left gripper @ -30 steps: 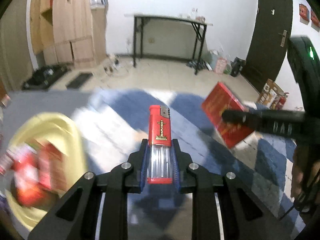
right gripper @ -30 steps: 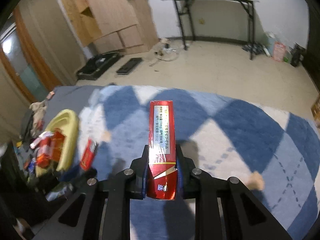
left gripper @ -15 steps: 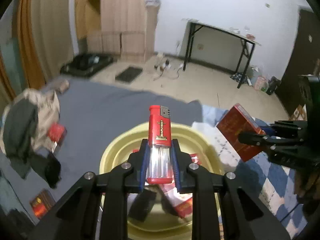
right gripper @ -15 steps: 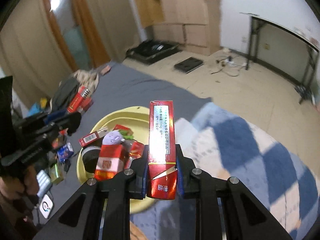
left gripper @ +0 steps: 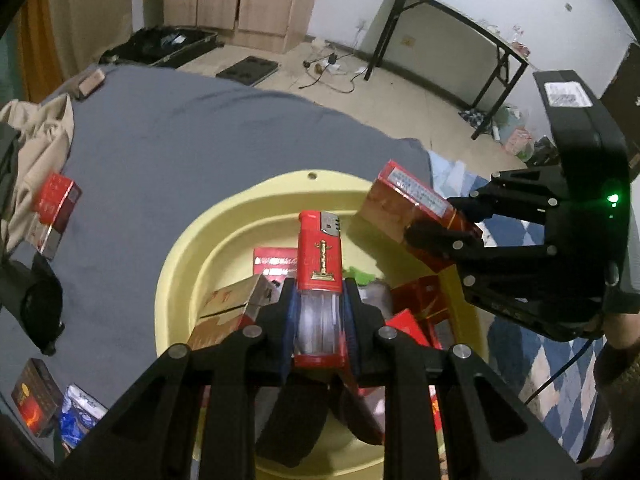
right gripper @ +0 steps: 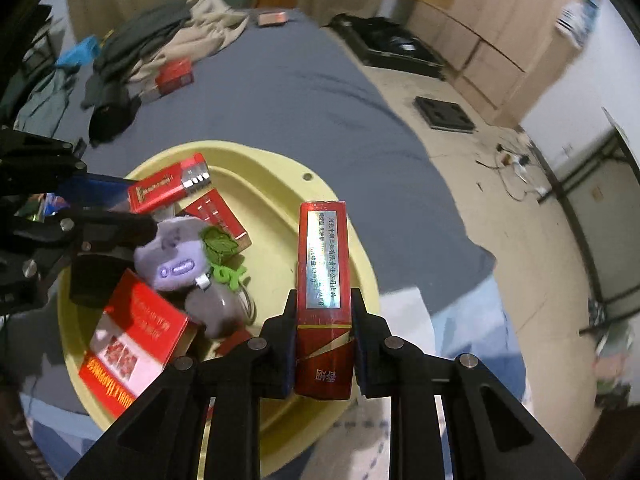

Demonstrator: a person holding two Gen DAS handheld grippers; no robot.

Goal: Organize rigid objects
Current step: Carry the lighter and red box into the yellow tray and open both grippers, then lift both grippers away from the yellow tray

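Hovering over the yellow basin (left gripper: 188, 240), both tongs carry cargo, so the step in hand looks like the drop-off: two picked items brought to the container that sits on the grey bed sheet (left gripper: 200, 128).

Starting at the left, the left tongs (left gripper: 320, 312) are pinching a red lighter (left gripper: 320, 256) by its clear lower body, the metal cap pointing forward above the basin's middle. Below it lie several red packs (left gripper: 276, 260) already in the basin, along with a purple plush toy (right gripper: 176, 252) and a green leaf (right gripper: 218, 240).

Further right, the right tongs (right gripper: 324, 332) are pinching a tall red cigarette box (right gripper: 324, 264) at its lower end; the box stands above the basin's right-hand rim rather than over its centre.

My judgement is that the next move calls for lowering each item a little and spreading the jaws, the right one first shifting inward so the box falls inside the rim and not onto the sheet.

Much is hard to read. The basin's near edge is hidden under both tongs' frames, so how full it is I cannot tell. Loose packs on the sheet at far left (left gripper: 56, 208) are partly cut off, the pile of clothes (right gripper: 168, 32) is distorted, and the print on the boxes is too small to make out
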